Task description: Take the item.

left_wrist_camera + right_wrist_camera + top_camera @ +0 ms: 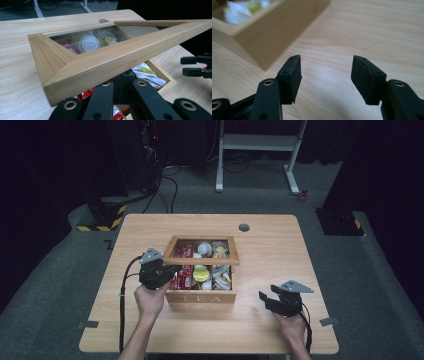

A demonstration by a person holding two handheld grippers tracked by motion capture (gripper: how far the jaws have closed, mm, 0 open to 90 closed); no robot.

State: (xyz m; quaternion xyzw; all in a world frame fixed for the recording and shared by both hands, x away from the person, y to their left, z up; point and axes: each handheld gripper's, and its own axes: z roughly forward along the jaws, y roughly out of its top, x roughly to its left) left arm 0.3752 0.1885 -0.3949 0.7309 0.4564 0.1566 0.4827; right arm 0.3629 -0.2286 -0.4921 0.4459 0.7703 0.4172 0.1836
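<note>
Tea box lid, half raised, pinched by left gripper at 9 o'clock; may slip, slam. Right gripper spread, empty.

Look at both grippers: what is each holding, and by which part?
The left gripper grips the tea box's lid by its front edge; the right gripper holds nothing.

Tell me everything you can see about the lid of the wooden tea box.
The lid is a pale wood frame with mitred corners around a clear pane, through which packets and a small white cup show. It is raised and tilted over the box, which stands mid-table with TEA on its front. The left gripper sits at the lid's left edge; in the left gripper view the frame lies just above the black jaws, though the grip itself is hidden. The right gripper is apart, on the right.
</note>
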